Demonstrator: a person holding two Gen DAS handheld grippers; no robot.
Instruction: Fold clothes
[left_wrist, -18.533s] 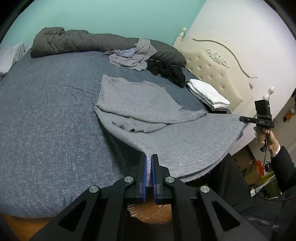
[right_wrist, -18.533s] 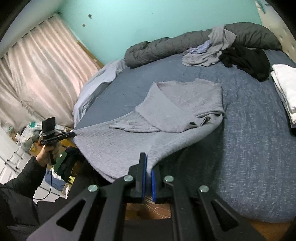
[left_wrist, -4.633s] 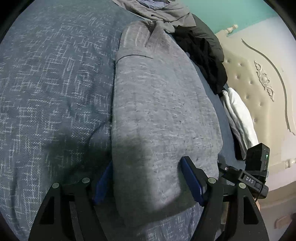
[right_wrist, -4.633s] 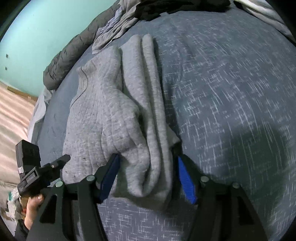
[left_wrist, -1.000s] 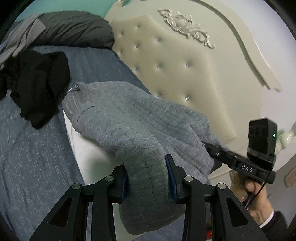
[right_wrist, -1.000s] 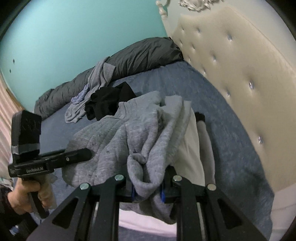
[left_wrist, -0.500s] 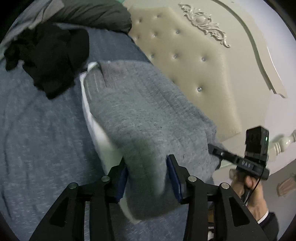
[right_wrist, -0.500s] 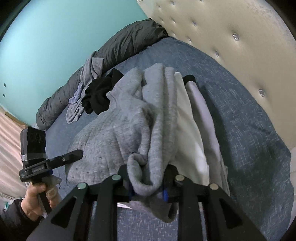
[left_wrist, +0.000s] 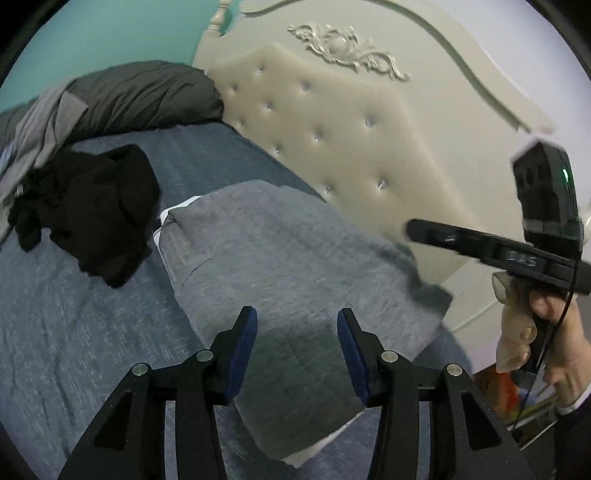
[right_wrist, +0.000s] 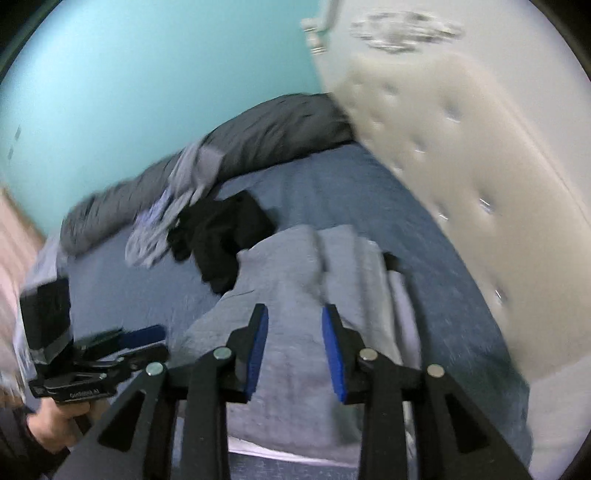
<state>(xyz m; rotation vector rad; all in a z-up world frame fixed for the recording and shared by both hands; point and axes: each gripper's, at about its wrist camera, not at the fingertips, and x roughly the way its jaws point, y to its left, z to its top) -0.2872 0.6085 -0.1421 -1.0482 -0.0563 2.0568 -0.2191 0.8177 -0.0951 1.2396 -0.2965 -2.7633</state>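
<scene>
Both tools (left_wrist: 297, 325) (right_wrist: 293, 325) spread, right closing, above folded grey sweater (left_wrist: 280, 251) w/o pinching.

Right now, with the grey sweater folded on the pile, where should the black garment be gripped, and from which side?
Probably grip the raised bunch at the near edge of the black garment, coming from the open bed side, away from the grey sweater. It lies crumpled, so folds stand up to pinch.

tufted headboard (left_wrist: 332, 147), teal wall (right_wrist: 147, 92)
</scene>
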